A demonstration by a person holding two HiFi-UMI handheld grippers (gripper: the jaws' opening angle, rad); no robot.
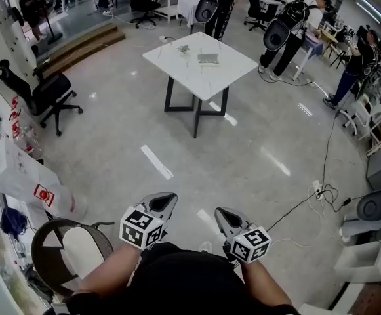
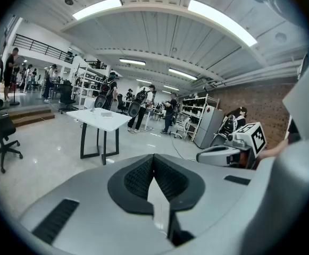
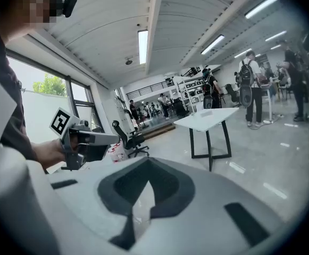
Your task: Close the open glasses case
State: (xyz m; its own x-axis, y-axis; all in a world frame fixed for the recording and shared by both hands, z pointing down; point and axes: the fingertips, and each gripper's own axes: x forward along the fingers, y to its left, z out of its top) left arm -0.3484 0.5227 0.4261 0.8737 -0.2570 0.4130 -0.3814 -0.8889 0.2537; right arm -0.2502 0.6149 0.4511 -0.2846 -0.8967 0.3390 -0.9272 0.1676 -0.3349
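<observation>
The glasses case (image 1: pixel 208 58) is a small grey shape lying on the white square table (image 1: pixel 226 71), far across the floor; its lid state is too small to tell. A small object (image 1: pixel 183 48) lies beside it. I hold both grippers close to my body, several steps from the table. The left gripper (image 1: pixel 166 200) and the right gripper (image 1: pixel 224 214) point toward it, side by side. In the left gripper view the left gripper (image 2: pixel 153 158) has its jaws together with nothing between them. The right gripper (image 3: pixel 148 161) looks the same in its own view.
A black office chair (image 1: pixel 42 90) stands at the left. A round chair (image 1: pixel 65 248) sits by my left side. Cables (image 1: pixel 321 192) trail over the floor at the right. Several people stand beyond the table. A low wooden step (image 1: pixel 85 44) lies at the far left.
</observation>
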